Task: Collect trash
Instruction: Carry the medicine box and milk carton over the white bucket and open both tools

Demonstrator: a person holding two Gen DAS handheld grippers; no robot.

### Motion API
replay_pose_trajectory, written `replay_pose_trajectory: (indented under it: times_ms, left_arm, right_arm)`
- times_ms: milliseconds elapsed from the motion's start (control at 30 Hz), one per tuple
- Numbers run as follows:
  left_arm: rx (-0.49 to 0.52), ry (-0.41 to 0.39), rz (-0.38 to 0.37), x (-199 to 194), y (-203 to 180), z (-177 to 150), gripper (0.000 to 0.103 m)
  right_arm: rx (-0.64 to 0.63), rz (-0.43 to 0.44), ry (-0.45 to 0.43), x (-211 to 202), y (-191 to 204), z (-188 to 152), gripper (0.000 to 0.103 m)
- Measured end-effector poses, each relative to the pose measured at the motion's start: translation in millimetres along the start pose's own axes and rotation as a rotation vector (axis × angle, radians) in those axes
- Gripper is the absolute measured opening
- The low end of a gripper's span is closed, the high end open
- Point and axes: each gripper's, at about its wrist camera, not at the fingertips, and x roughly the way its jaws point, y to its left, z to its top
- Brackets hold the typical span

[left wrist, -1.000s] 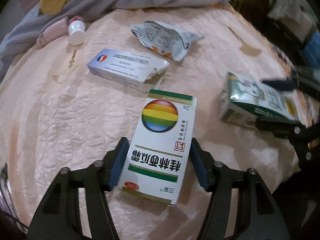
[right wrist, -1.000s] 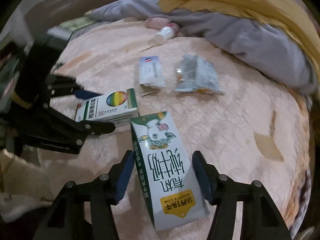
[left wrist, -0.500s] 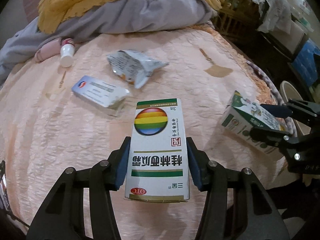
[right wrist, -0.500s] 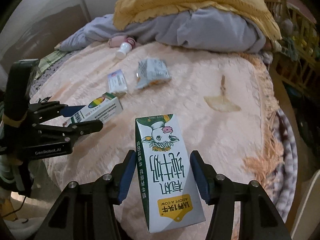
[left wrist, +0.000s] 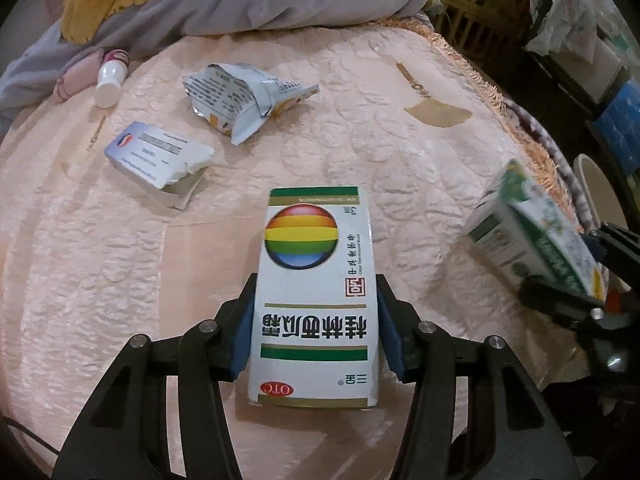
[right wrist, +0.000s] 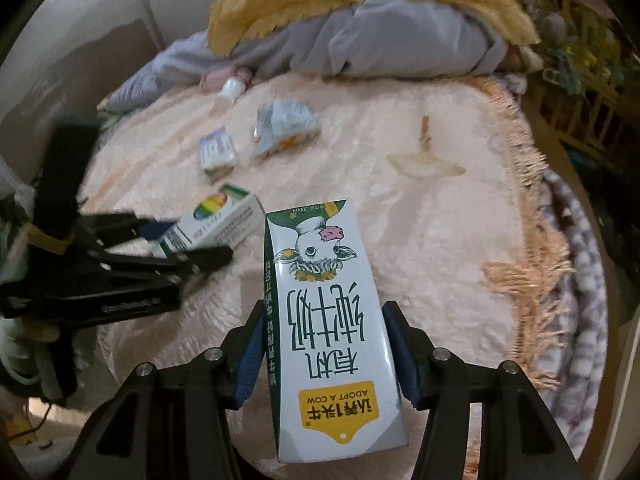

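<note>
Left wrist view, from left to right: a small white plastic bottle [left wrist: 109, 87] lies on its side by the grey bedding; a torn silver-white cardboard packet [left wrist: 157, 157] rests flat on the quilted peach bedspread [left wrist: 100, 280]; a crumpled silvery foil pouch [left wrist: 244, 100] sits just beyond it. At centre, the left gripper [left wrist: 314, 330] has its blue ribbed pads clenched on both long sides of a glossy white rectangular medicine box with a rainbow sphere [left wrist: 314, 292], held above the bedspread. Far right, blurred, is the green-and-white milk carton with a cow print [left wrist: 532, 236]. Right wrist view shows the right gripper [right wrist: 326, 354] grasping that smooth, tall carton [right wrist: 328, 320] between its pads, over the bedspread's fringed edge [right wrist: 516, 280].
</note>
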Motion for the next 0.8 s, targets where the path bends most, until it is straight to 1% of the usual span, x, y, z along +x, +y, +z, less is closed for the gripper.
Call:
replay_pose_trajectory:
  times_ms: [67,233,333,467,667,800]
  left_arm:
    - [-0.005,-0.014,-0.002,-2.8,-2.7,0.8,0.049]
    - [0.050,-0.069,-0.001,-20.5,-24.2,6.9,0.049]
    - [0.080,-0.105,-0.022,-33.9,-43.0,13.8,0.049]
    - [0.118,-0.129,-0.050,-44.7,-68.0,23.4,0.049]
    - [0.197,-0.149,-0.098,-53.8,-120.6,35.5,0.049]
    - [0.251,-0.160,-0.132,-58.0,-157.2,41.3,0.049]
  right_arm:
    - [0.015,-0.004,-0.025,-10.3,-5.8,-0.5,0.054]
    - [0.047,-0.023,-0.065,-33.2,-21.1,-2.8,0.054]
    - [0.071,-0.036,-0.088,-49.3,-33.0,-6.8,0.054]
    - [0.107,-0.068,-0.122,-72.7,-52.3,-13.8,0.054]
    - [0.176,-0.135,-0.166,-108.2,-87.8,-28.1,0.054]
    - [0.233,-0.187,-0.180,-127.4,-114.0,-41.2,0.054]
